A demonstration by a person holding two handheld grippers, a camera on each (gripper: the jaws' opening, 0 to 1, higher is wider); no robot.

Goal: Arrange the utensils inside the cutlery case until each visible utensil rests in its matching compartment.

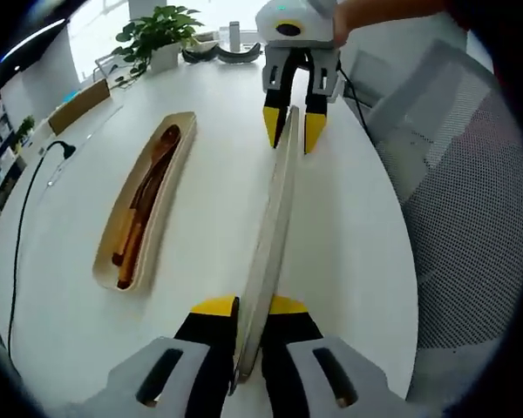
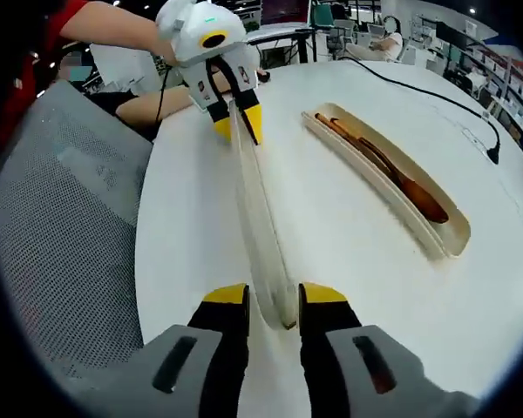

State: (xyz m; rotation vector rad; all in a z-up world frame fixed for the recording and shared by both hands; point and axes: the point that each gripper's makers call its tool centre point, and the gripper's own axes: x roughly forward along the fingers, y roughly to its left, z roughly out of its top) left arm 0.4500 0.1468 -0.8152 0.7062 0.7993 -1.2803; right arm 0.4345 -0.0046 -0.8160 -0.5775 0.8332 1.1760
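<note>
The left gripper view looks from one end of the translucent lid (image 1: 270,244) along its length, close above the white table (image 1: 209,226), facing the right gripper (image 1: 293,129) and a potted plant (image 1: 157,35) beyond. The right gripper view looks back from the opposite end of the lid (image 2: 257,209) toward the left gripper (image 2: 237,122). Both share the lid, the table and the beige cutlery case (image 1: 144,205) (image 2: 392,178) lying beside the lid.

My cutlery case (image 1: 144,205) lies open on the white table, a long cream tray holding brown wooden utensils (image 1: 144,196) lengthwise. Its pale translucent lid (image 1: 270,244) stands on edge beside it, apart, gripped at both ends.
</note>
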